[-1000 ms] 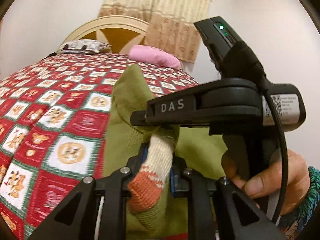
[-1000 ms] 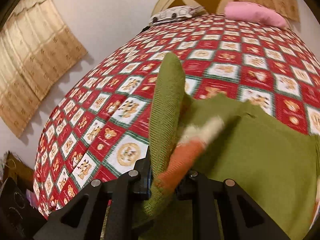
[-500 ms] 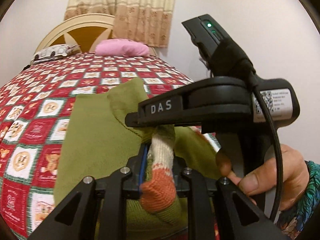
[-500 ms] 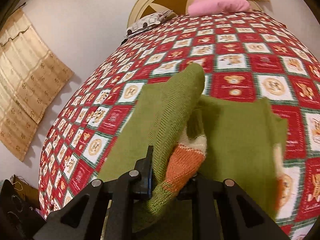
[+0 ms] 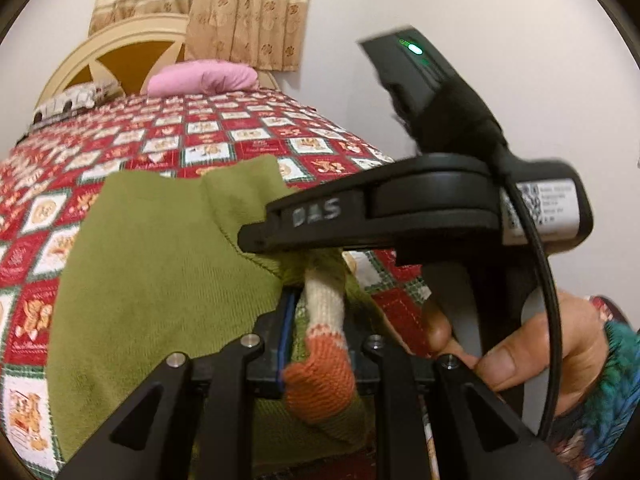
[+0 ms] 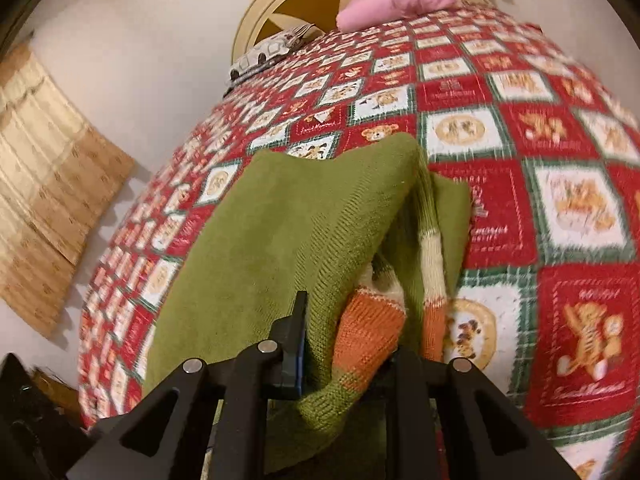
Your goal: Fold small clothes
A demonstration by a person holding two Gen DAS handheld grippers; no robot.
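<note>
Two grippers each pinch a bunched edge of one small green knitted sweater point(image 5: 160, 280), and that is where the fold stands: partway through. Between the jaws of the left gripper point(image 5: 320, 344), which are pressed onto the fabric, sits a cream and orange striped cuff point(image 5: 324, 364) wrapped in green knit. The right gripper point(image 6: 344, 340) likewise has its jaws closed on a thick wad of green cloth with an orange band showing in the middle.

Beyond the jaws, the sweater is lifted at the held edge and drapes away and down onto a red, white and green patchwork bedspread point(image 6: 560, 208), where the rest of it lies fairly flat. From the right wrist view one layer of green already hangs over another, with a striped sleeve point(image 6: 432, 248) tucked between them, so one fold appears to be in progress. The held edge has not yet been laid down, and smoothing and any further folds look to be left.

Seen from the left wrist, the right gripper's black body crosses the picture just above the left jaws, so the two tools are held very close together, above the near part of the bed. The person's right hand point(image 5: 540, 348) wraps its handle, a thumb pressing the trigger.

Farther off lie a pink pillow point(image 5: 204, 78) and a rounded headboard point(image 5: 116, 52).
</note>
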